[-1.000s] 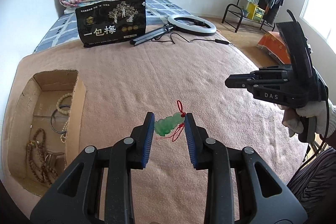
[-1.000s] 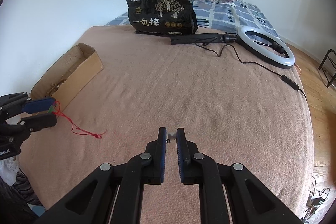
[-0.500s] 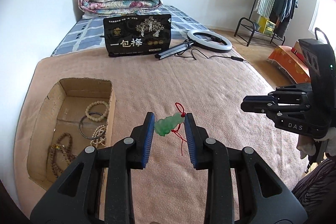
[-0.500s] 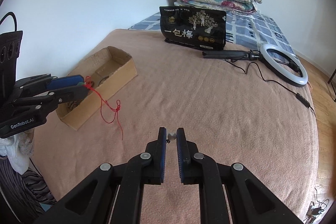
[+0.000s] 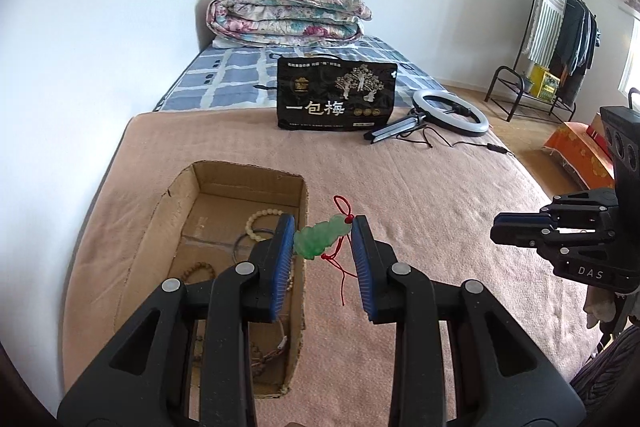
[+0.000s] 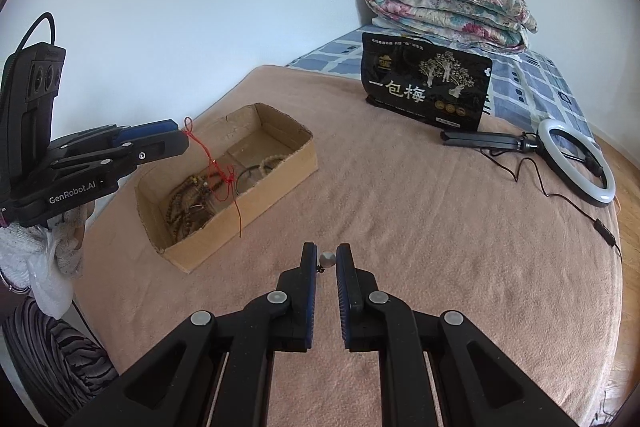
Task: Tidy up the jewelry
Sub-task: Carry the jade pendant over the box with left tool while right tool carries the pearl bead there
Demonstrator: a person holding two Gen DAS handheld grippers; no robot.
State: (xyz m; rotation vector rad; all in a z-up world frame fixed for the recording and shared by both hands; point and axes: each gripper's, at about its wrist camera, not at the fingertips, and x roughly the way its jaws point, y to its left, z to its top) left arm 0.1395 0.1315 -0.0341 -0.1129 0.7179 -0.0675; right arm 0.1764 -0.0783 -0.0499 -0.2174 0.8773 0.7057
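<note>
Left wrist view: left tongs (image 5: 322,241) clamp the green pendant (image 5: 320,241) near the cardboard box (image 5: 244,175); right tongs (image 6: 326,263) pinch a small pearl (image 6: 327,259). Next, move over the box and release.

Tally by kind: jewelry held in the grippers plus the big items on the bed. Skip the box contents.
Held jewelry: 2 (green pendant in left gripper, white bead piece in right gripper)
Cardboard box: 1
Black bag: 1
Ring light: 1
Folded quilt: 1
Total: 6

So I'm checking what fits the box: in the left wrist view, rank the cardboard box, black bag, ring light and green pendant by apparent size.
1. cardboard box
2. black bag
3. ring light
4. green pendant

The box sits nearer the camera, so its lead is unsure.
</note>
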